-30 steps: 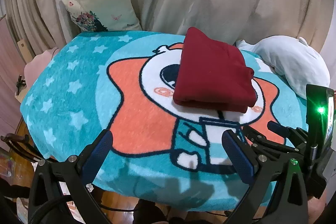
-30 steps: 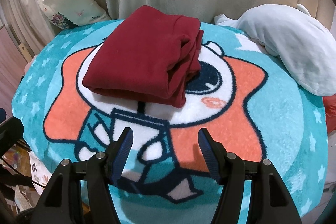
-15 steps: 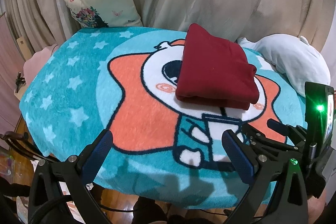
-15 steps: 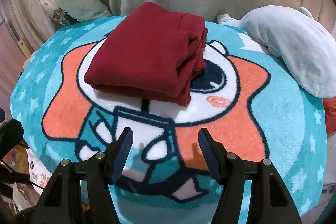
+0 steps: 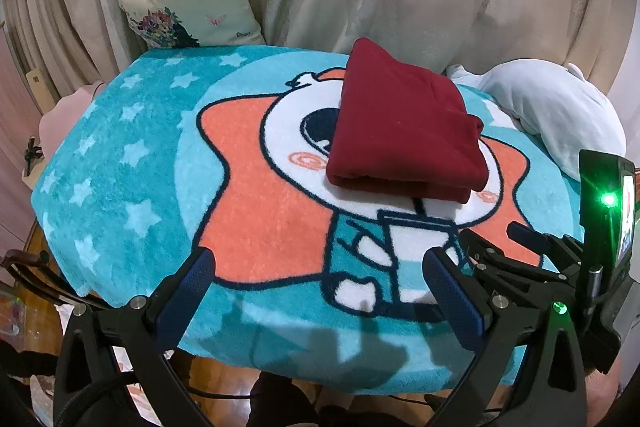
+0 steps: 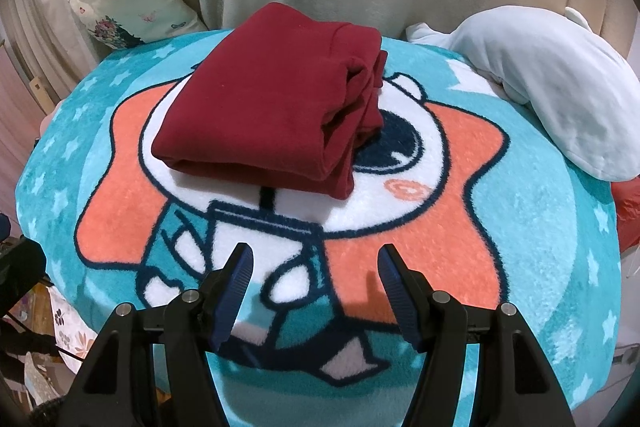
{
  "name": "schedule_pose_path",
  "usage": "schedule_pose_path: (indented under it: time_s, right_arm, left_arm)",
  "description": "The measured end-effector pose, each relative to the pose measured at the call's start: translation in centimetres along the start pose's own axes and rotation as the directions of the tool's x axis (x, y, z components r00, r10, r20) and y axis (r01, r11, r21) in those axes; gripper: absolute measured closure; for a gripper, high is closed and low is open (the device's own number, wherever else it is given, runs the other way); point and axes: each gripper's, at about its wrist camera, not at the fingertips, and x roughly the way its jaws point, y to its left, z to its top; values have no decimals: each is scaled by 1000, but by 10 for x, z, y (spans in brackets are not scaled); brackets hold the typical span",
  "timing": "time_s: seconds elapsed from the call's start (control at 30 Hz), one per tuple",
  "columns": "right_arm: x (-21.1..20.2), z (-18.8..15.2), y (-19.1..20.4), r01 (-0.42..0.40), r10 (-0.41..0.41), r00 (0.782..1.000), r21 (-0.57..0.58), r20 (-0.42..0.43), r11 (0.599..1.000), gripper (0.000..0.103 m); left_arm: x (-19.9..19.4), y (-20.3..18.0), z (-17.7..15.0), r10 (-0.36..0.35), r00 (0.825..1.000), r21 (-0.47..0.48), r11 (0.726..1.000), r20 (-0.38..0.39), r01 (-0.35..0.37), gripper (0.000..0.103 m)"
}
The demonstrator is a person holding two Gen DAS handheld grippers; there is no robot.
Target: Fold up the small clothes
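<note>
Tools first: our left tool (image 5: 320,285) and right tool (image 6: 316,269) gape empty at the frame bottom; beyond, the folded red garment (image 6: 272,107) sits mid-frame on the blanket (image 6: 500,227). We risk snagging its loose right-hand layers, undoing folds.

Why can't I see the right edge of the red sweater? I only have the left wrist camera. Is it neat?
Observer: In the right wrist camera, the sweater shows several loose layers along its right edge, bunched rather than flat.
Operator: Is the right gripper holding it?
Observer: No. The right gripper has its jaws open, apart from the sweater, and only the blanket shows between them.
Operator: What else is over there?
Observer: Something red peeks past the blanket's right edge, below the pale cushion. I cannot tell what it is.
</note>
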Motion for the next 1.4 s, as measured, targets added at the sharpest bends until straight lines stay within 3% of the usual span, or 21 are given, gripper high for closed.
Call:
schedule_pose_path:
  time_s: [1.0,1.4]
  right_arm:
    - [-9,3,0,27,-27,998,-8,57,1000,34]
    - [-13,3,4,-4,4,997,-7,79,1000,33]
  left_arm:
    - [3,4,-4,-14,999,-20,1000,-29,13,0]
    - [-5,5,-7,-26,1000,-19,1000,-18,25,0]
